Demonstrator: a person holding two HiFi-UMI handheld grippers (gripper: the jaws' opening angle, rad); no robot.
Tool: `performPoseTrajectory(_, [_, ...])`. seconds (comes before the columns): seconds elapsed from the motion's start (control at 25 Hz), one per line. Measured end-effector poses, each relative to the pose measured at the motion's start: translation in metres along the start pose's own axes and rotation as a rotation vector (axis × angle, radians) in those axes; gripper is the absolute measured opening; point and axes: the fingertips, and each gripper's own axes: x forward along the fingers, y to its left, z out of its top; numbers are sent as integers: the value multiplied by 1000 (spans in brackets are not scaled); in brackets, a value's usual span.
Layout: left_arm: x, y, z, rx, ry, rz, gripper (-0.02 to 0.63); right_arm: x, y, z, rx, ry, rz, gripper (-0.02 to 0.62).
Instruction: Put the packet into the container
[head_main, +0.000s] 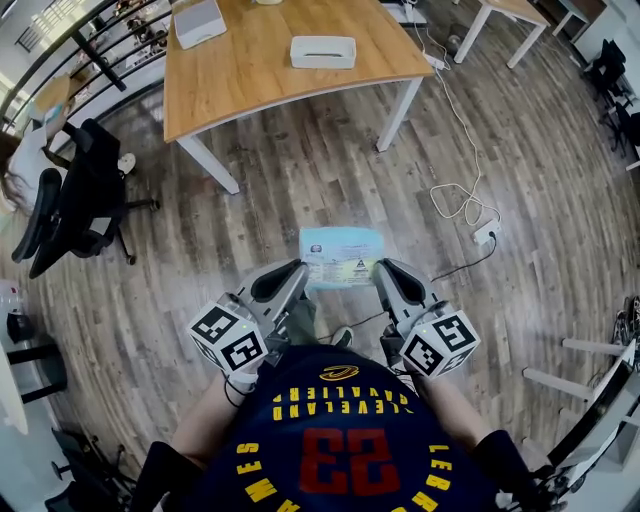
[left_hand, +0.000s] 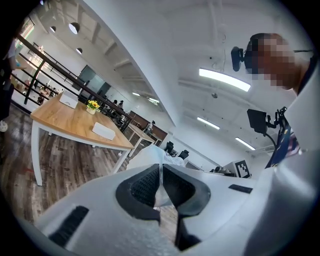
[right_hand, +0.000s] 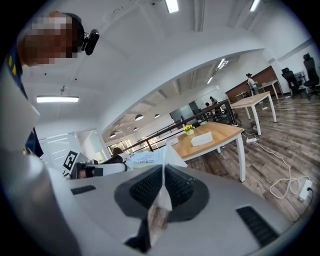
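A pale blue and white packet (head_main: 341, 257) hangs flat in the air over the wooden floor, in front of the person. My left gripper (head_main: 299, 270) is shut on its left edge, and my right gripper (head_main: 384, 270) is shut on its right edge. In the left gripper view the packet (left_hand: 152, 156) runs up from between the closed dark pads of the left gripper (left_hand: 161, 169). The right gripper view shows the same: the thin packet edge (right_hand: 145, 159) is pinched in the right gripper (right_hand: 163, 171). A white rectangular container (head_main: 323, 51) sits on the wooden table (head_main: 250, 80) ahead.
A second white box (head_main: 199, 22) lies farther back on the table. Black office chairs (head_main: 75, 200) stand at the left. A white cable and power strip (head_main: 484, 234) trail over the floor at the right. A white frame (head_main: 590, 385) stands at the lower right.
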Motion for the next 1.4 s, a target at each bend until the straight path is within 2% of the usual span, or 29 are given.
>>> performPoseTrajectory(0.36, [31, 84, 67, -6, 17, -73, 28, 97, -8, 37, 0, 4, -82, 17])
performPoseTrajectory(0.64, [43, 130, 98, -24, 14, -94, 28, 148, -10, 53, -9, 31, -105, 17])
performPoseTrajectory(1.04, [80, 170, 120, -32, 21, -56, 28, 200, -44, 71, 13, 57, -81, 17])
performPoseTrajectory(1.4, [166, 204, 160, 2, 11, 19, 28, 257, -121, 123, 16, 54, 9, 17])
